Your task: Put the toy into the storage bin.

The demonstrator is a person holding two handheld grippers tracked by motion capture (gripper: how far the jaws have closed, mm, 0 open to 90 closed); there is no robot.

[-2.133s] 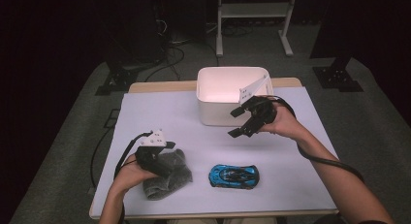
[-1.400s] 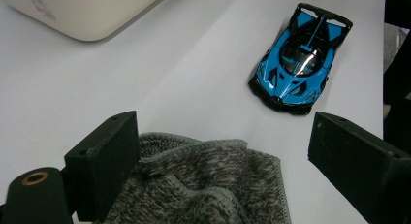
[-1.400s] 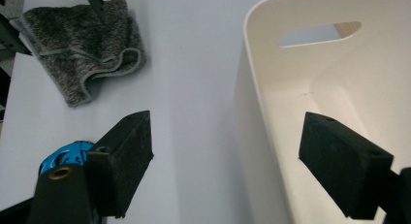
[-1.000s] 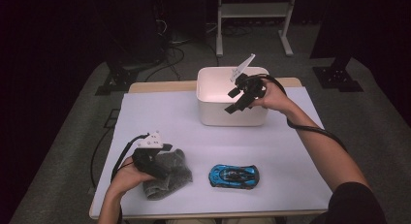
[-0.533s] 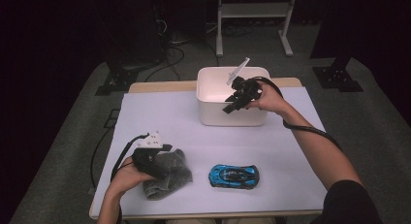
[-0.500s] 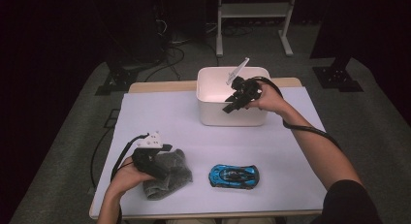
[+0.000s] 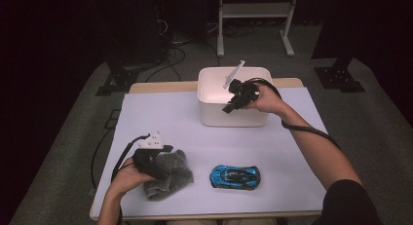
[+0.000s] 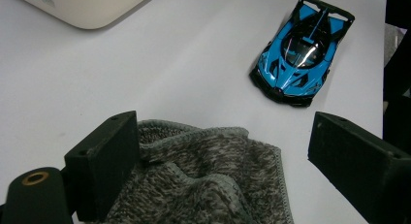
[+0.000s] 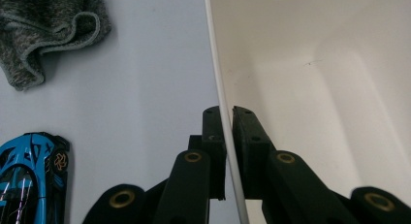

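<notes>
White bin [image 7: 234, 113] at the desk's [image 7: 292, 152] far middle, empty as far as the inside shows. Right gripper [image 9: 225, 118] has just clamped its front rim: jaws pinching the thin wall, one inside, one outside. Grip made; moving the bin looks still to come. Right arm reaches forward across the desk. Left gripper [image 8: 218, 151] sits low at the near left over the grey knit cloth [image 8: 203, 180], jaws spread, nothing pinched. Blue toy car [image 7: 234, 177] just right of the cloth, untouched.
</notes>
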